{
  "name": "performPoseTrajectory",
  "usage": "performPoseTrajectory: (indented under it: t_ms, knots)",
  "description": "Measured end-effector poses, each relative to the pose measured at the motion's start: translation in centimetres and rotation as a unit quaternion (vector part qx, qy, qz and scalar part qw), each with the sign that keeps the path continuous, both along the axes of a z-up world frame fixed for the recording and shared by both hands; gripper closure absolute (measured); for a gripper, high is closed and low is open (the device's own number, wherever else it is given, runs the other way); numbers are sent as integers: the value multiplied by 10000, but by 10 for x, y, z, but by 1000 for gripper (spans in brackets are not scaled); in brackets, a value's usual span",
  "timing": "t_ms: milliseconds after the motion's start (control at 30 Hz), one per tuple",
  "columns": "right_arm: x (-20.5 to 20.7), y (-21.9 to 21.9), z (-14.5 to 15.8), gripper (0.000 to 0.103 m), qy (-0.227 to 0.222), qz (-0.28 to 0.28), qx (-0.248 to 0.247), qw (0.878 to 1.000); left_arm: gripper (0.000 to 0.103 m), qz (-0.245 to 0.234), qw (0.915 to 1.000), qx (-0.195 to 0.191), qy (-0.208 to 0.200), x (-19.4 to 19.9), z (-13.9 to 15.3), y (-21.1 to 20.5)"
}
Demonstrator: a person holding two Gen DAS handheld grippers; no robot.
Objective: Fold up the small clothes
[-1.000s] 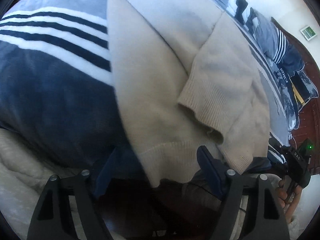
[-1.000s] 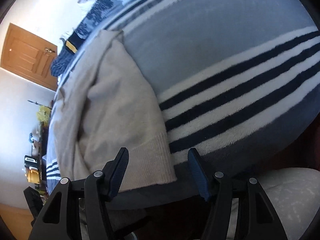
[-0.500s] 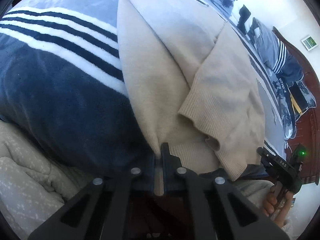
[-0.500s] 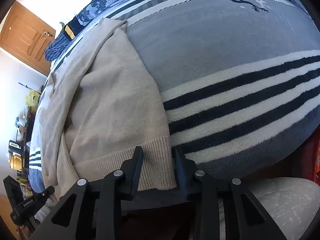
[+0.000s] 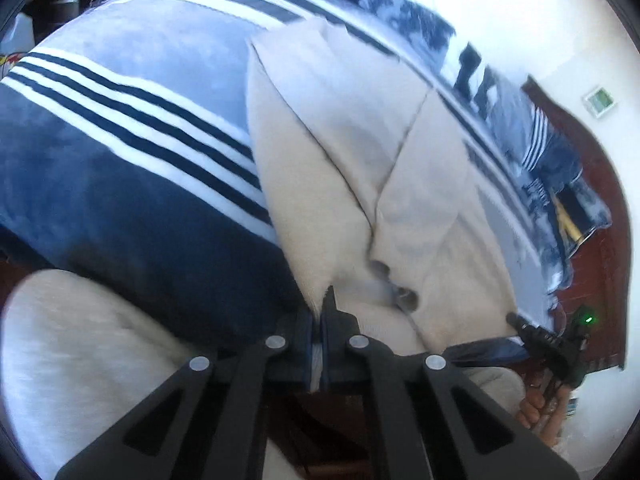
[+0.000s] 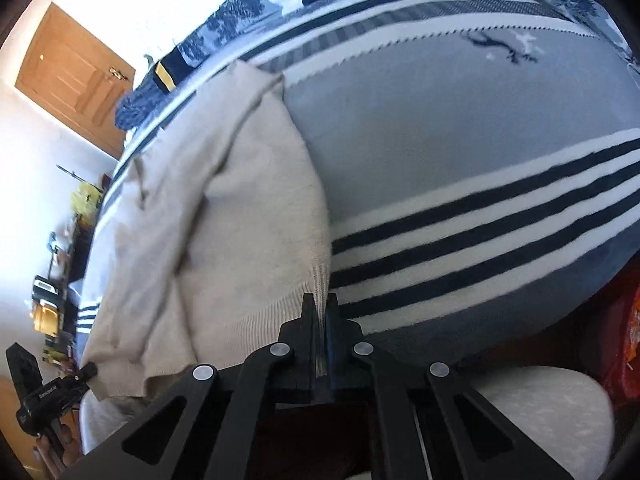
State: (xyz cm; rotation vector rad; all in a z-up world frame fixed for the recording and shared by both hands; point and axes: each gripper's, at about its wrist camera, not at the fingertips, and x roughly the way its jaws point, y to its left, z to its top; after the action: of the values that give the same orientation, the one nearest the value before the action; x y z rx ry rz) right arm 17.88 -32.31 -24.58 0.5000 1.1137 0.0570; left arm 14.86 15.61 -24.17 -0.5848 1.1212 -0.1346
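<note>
A beige knit sweater [image 5: 352,168] lies on a blue-grey blanket with white and navy stripes [image 5: 120,120]. Both sleeves are folded in over its body. My left gripper [image 5: 322,312] is shut on the sweater's left hem corner at the near edge of the bed. My right gripper [image 6: 320,312] is shut on the ribbed right hem corner of the sweater [image 6: 248,220]. The hem is lifted slightly off the blanket [image 6: 480,160]. The right gripper also shows in the left wrist view [image 5: 552,344], and the left gripper in the right wrist view [image 6: 44,392].
A pale quilted cover [image 5: 80,360] hangs below the bed's edge. Pillows and bunched bedding [image 5: 540,140] lie at the head of the bed by a dark wooden headboard [image 5: 596,240]. A wooden door [image 6: 76,76] and cluttered shelves [image 6: 52,280] stand at the left.
Both grippers went from open around the hem to shut on its corners. They have since drawn back and lifted the hem slightly.
</note>
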Motion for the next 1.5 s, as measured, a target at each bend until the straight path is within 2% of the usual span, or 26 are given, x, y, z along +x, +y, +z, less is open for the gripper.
performPoseTrajectory:
  t_ms: [133, 267, 333, 433, 467, 567, 600, 700, 733, 767, 833, 1000, 1067, 1133, 1200, 1267, 1367, 1500]
  knots:
    - [-9, -1, 17, 101, 81, 270, 8, 9996, 100, 47, 9997, 245, 36, -10, 4, 25]
    - [-12, 16, -3, 101, 558, 535, -269, 9966, 100, 23, 9971, 343, 678, -12, -28, 34]
    - [-17, 27, -9, 101, 693, 649, -312, 9950, 100, 31, 9975, 364, 607, -19, -25, 36]
    - [-29, 38, 2, 101, 630, 742, -494, 9940, 100, 51, 9956, 777, 529, -22, -21, 38]
    - [-31, 41, 0, 101, 722, 806, -528, 9927, 100, 63, 9938, 920, 624, -17, -26, 40]
    - [-27, 48, -25, 101, 960, 964, -1090, 9847, 100, 179, 9905, 770, 1123, -6, -52, 43]
    - [-25, 48, -32, 101, 1041, 937, -1038, 9847, 99, 128, 9905, 812, 1105, -4, -50, 40]
    - [-23, 44, -28, 97, 907, 809, -785, 9895, 96, 205, 9883, 1302, 768, -11, -33, 38]
    - [-24, 43, -22, 89, 803, 818, -795, 9902, 89, 265, 9878, 1391, 644, -15, -26, 38]
    - [-27, 41, -12, 67, 611, 780, -817, 9917, 86, 358, 9890, 1373, 414, -20, -16, 38]
    - [-32, 40, 2, 41, 314, 681, -834, 9937, 69, 428, 9898, 1355, 118, -32, 0, 38]
    - [-45, 47, 47, 41, -313, 606, -481, 9965, 54, 426, 9806, 1784, -694, -43, 59, 14]
    - [-47, 56, 72, 40, -586, 621, -478, 9952, 48, 361, 9749, 1930, -1045, -43, 86, 1]
    - [-46, 66, 96, 33, -892, 638, -484, 9928, 38, 267, 9679, 2120, -1321, -40, 109, -9]
    - [-46, 70, 122, 28, -1212, 652, -384, 9897, 33, 181, 9582, 2394, -1553, -36, 134, -24]
    - [-46, 75, 145, 21, -1500, 665, -294, 9860, 32, 122, 9536, 2461, -1731, -32, 154, -36]
    - [-44, 88, 170, 13, -1824, 657, -334, 9805, 23, 41, 9499, 2475, -1907, -23, 173, -47]
    - [-29, 106, 191, 13, -2046, 679, -467, 9754, 23, 85, 9456, 2571, -1992, -18, 187, -59]
